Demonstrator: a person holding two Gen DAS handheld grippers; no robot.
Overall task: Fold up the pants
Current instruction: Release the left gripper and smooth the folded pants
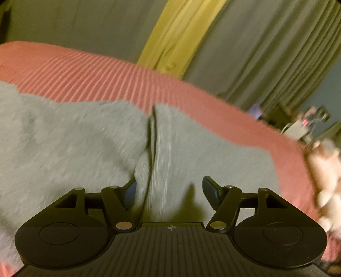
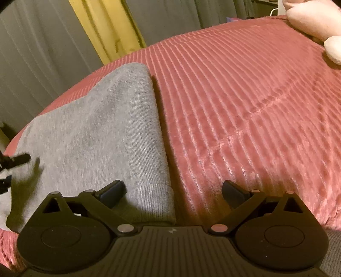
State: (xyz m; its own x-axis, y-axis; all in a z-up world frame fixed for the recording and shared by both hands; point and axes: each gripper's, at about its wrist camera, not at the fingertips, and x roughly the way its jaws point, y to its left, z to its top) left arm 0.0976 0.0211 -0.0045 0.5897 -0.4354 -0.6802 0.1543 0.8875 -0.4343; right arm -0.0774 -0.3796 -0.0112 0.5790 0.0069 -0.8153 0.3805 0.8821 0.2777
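Observation:
Grey pants (image 1: 74, 138) lie spread on a pink ribbed bedspread (image 1: 85, 70). My left gripper (image 1: 170, 189) is open just over them. A ribbed cuff fold (image 1: 143, 168) rises between its jaws, close to the left finger, and the right pad stands clear of the cloth. In the right wrist view a folded grey leg (image 2: 102, 132) runs away from me, and its ribbed cuff (image 2: 155, 200) lies between the jaws of my open right gripper (image 2: 173, 190). The pads do not press on the cuff. The left gripper's fingertip (image 2: 20, 159) shows at the left edge.
Grey curtains (image 1: 255, 53) and a yellow one (image 1: 181, 36) hang behind the bed. A pale plush toy (image 1: 326, 170) sits on the bed's right edge, seen also as the plush toy (image 2: 309, 19) at the top right. Small clutter (image 1: 302, 123) stands beyond the bed.

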